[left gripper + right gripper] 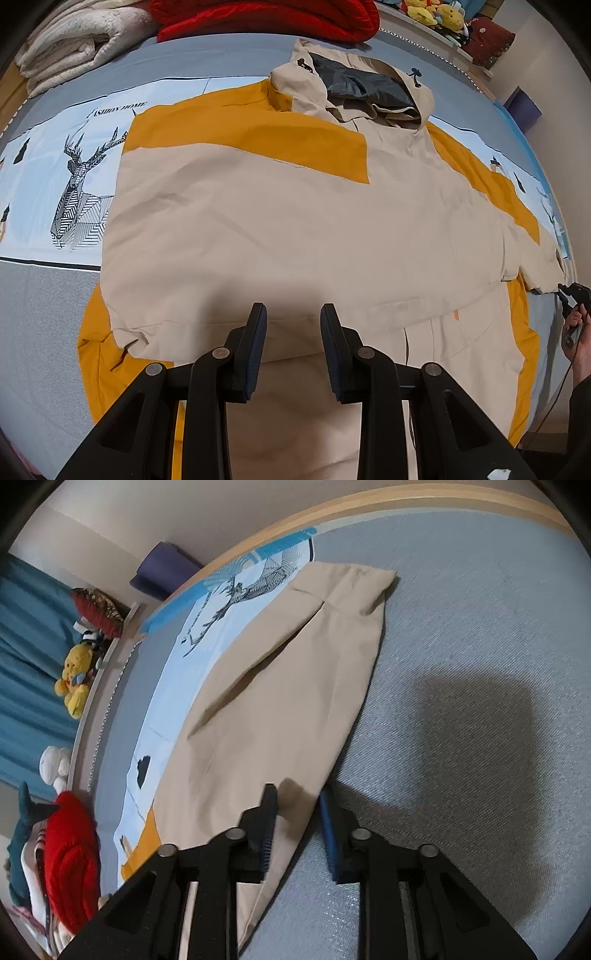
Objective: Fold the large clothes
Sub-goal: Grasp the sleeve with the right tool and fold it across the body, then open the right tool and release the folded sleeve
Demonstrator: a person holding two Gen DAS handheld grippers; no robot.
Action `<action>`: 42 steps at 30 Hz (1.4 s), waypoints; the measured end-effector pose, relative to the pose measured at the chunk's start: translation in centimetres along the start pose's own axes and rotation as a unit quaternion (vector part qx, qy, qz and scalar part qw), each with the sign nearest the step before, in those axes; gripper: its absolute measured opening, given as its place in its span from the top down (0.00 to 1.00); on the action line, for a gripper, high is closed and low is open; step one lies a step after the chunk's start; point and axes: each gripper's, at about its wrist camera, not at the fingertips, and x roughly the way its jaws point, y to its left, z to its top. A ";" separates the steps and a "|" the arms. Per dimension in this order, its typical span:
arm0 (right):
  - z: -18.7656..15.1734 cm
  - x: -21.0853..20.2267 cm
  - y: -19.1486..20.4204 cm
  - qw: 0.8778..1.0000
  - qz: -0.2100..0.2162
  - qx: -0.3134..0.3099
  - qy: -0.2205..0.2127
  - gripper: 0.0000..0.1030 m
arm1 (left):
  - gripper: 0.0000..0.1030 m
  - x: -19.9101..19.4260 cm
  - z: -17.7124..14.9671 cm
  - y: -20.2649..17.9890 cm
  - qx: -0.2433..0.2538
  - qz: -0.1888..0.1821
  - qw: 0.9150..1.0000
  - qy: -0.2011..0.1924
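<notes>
Beige and mustard cloth fills the left wrist view: a big hooded jacket (258, 221) lies flat on the bed (40, 314), 1 sleeve folded across the chest, hood (354, 85) w/ dark lining at the far end. The left gripper (293, 343) hangs just over the jacket's lower part, jaws a modest way apart, nothing between them; can't tell if the tips touch the cloth. Fabric looks smooth, matte, lightly creased. The sheet is grey weave w/ a pale blue band and a line-drawn deer (79, 192). A fluffy cream blanket (74, 44) and a red knit bundle (266, 18) sit at the far edge. At far right a hand (578, 332) grips a black tool.

Right wrist view: the beige sleeve (288, 686) stretches away over the grey sheet, cuff (354, 579) at the far end near the wooden bed frame (369, 506). The right gripper (299, 812) straddles the sleeve's near edge, jaws narrow, a fold of cloth between the 2 blue pads (327, 819); can't tell for sure whether they pinch it. A yellow plush toy (74, 679) sits beyond the bed.
</notes>
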 end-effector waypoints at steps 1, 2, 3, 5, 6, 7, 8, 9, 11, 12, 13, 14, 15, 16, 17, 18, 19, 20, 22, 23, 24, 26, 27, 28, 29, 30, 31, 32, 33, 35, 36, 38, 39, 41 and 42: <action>0.0 -0.2 -0.1 1.000 -0.003 0.001 -0.003 0.92 | 0.74 -0.1 0.0 0.1 -0.001 0.000 1.000 -0.001; 0.0 -0.4 0.1 1.000 -0.006 0.001 -0.011 0.95 | 0.74 -0.1 0.0 0.2 -0.002 0.000 1.000 -0.001; 0.0 -0.9 0.5 1.000 -0.005 -0.004 -0.021 0.97 | 0.74 -0.2 0.1 0.3 -0.003 0.000 1.000 -0.003; -0.1 -2.1 2.4 0.998 -0.003 -0.036 -0.049 0.98 | 0.74 -0.4 0.2 0.5 -0.006 0.000 1.000 -0.006; -0.2 -2.7 3.3 0.997 0.000 -0.050 -0.060 0.98 | 0.74 -0.5 0.3 0.7 -0.009 -0.001 1.000 -0.008; -0.5 -3.5 4.8 0.994 0.007 -0.072 -0.076 0.98 | 0.74 -0.7 0.3 0.9 -0.011 -0.001 1.000 -0.009; -0.9 -4.2 6.0 0.992 0.011 -0.086 -0.086 0.98 | 0.74 -0.8 0.3 1.0 -0.013 -0.001 1.000 -0.010; -1.5 -5.0 7.6 0.989 0.018 -0.107 -0.097 0.98 | 0.74 -0.9 0.3 1.2 -0.016 -0.002 1.000 -0.012; -3.2 -6.4 11.0 0.982 0.039 -0.147 -0.107 0.98 | 0.74 -1.2 0.4 1.6 -0.022 -0.003 1.000 -0.015; -4.1 -7.1 12.5 0.979 0.050 -0.166 -0.109 0.98 | 0.74 -1.4 0.5 1.8 -0.024 -0.004 1.000 -0.017; -5.4 -7.9 14.4 0.973 0.063 -0.192 -0.110 0.98 | 0.74 -1.6 0.5 2.0 -0.027 -0.004 0.999 -0.019; -6.9 -8.7 16.3 0.967 0.080 -0.218 -0.109 0.98 | 0.74 -1.8 0.5 2.2 -0.029 -0.006 0.999 -0.021; -8.3 -9.4 17.6 0.961 0.094 -0.237 -0.105 0.98 | 0.74 -2.0 0.6 2.4 -0.032 -0.007 0.999 -0.023; -10.6 -10.1 19.7 0.952 0.116 -0.266 -0.091 0.98 | 0.74 -2.2 0.6 2.5 -0.034 -0.008 0.999 -0.025; -13.1 -10.6 21.5 0.942 0.136 -0.297 -0.074 0.98 | 0.74 -2.4 0.6 2.8 -0.036 -0.009 0.999 -0.027; -15.4 -11.0 22.8 0.933 0.151 -0.322 -0.058 0.98 | 0.74 -2.7 0.7 3.0 -0.038 -0.011 0.999 -0.030; -18.3 -11.3 24.4 0.919 0.169 -0.354 -0.033 0.98 | 0.74 -2.9 0.7 3.2 -0.041 -0.011 0.999 -0.032; -21.3 -11.6 25.9 0.903 0.186 -0.387 -0.008 0.98 | 0.74 -3.1 0.7 3.5 -0.044 -0.012 0.998 -0.034; -25.9 -11.8 27.5 0.878 0.217 -0.425 0.038 0.98 | 0.74 -3.7 0.7 4.0 -0.051 -0.016 0.998 -0.038; -28.6 -11.8 28.4 0.861 0.235 -0.446 0.070 0.98 | 0.74 -3.9 0.8 4.2 -0.054 -0.017 0.998 -0.040; -30.9 -11.9 29.0 0.846 0.247 -0.463 0.095 0.98 | 0.74 -4.2 0.8 4.4 -0.056 -0.020 0.997 -0.042; -35.4 -11.7 30.1 0.814 0.259 -0.498 0.149 0.98 | 0.74 -4.6 0.9 4.7 -0.059 -0.025 0.997 -0.045; -37.0 -11.5 30.2 0.802 0.258 -0.511 0.170 0.97 | 0.74 -4.8 0.9 4.8 -0.060 -0.028 0.997 -0.046; -38.8 -11.4 30.3 0.790 0.248 -0.528 0.189 0.97 | 0.74 -5.1 1.0 4.9 -0.060 -0.032 0.997 -0.046; -40.1 -11.2 30.4 0.781 0.230 -0.547 0.194 0.96 | 0.74 -5.3 1.1 5.0 -0.060 -0.036 0.996 -0.046; -40.8 -11.4 30.5 0.777 0.215 -0.561 0.189 0.95 | 0.74 -5.6 1.2 5.1 -0.061 -0.040 0.996 -0.047; -41.5 -11.9 30.7 0.773 0.200 -0.575 0.178 0.95 | 0.74 -5.9 1.3 5.2 -0.063 -0.044 0.996 -0.050; -41.8 -12.7 30.9 0.772 0.188 -0.585 0.166 0.94 | 0.74 -6.2 1.4 5.3 -0.065 -0.048 0.995 -0.052; -41.6 -13.5 31.1 0.776 0.179 -0.584 0.158 0.91 | 0.73 -6.4 1.6 5.3 -0.066 -0.052 0.995 -0.055; -40.2 -15.3 31.3 0.793 0.176 -0.564 0.147 0.81 | 0.71 -6.5 1.7 5.1 -0.066 -0.054 0.995 -0.058; -39.5 -16.2 31.4 0.800 0.178 -0.555 0.139 0.73 | 0.71 -6.5 1.7 5.1 -0.066 -0.053 0.995 -0.058; -37.4 -18.2 31.3 0.817 0.172 -0.540 0.105 0.65 | 0.71 -6.4 1.7 4.8 -0.063 -0.052 0.995 -0.056; -36.5 -18.8 31.2 0.826 0.163 -0.533 0.085 0.62 | 0.71 -6.4 1.6 4.7 -0.061 -0.052 0.995 -0.056; -34.3 -18.7 29.7 0.847 0.145 -0.507 0.061 0.60 | 0.71 -6.3 1.5 4.5 -0.057 -0.050 0.996 -0.056; -33.3 -17.8 28.5 0.860 0.133 -0.488 0.065 0.60 | 0.71 -6.2 1.4 4.4 -0.054 -0.047 0.996 -0.055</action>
